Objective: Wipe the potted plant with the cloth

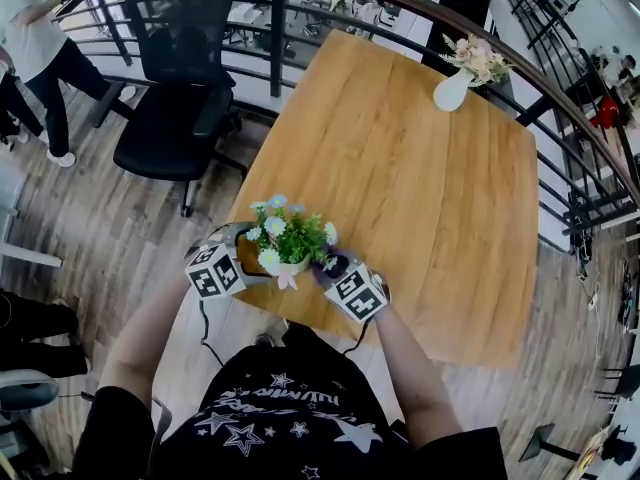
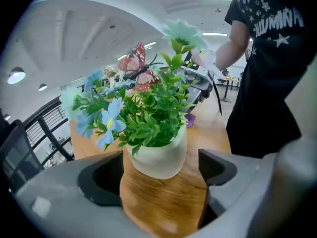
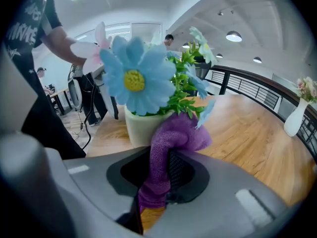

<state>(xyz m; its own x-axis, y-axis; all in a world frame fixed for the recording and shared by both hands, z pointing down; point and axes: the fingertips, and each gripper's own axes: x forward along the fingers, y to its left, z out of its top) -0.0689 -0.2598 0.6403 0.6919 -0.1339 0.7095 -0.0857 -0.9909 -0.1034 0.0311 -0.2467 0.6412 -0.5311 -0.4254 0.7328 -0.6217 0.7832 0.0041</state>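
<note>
Purple cloth [image 3: 168, 143] is pinched tight in the right hand-held gripper [image 3: 158, 182]. Its bunched end sits up against the potted plant [image 3: 136, 128] just ahead, at the white rim. The left hand-held gripper [image 2: 161, 170] stands spread, the potted plant between its jaws and clear of both, on the wooden surface [image 2: 163, 202].

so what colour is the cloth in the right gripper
Purple. The cloth shows best in the right gripper view.

purple cloth [image 3: 167, 150], white pot [image 2: 159, 157], blue flowers [image 3: 134, 78]
</note>
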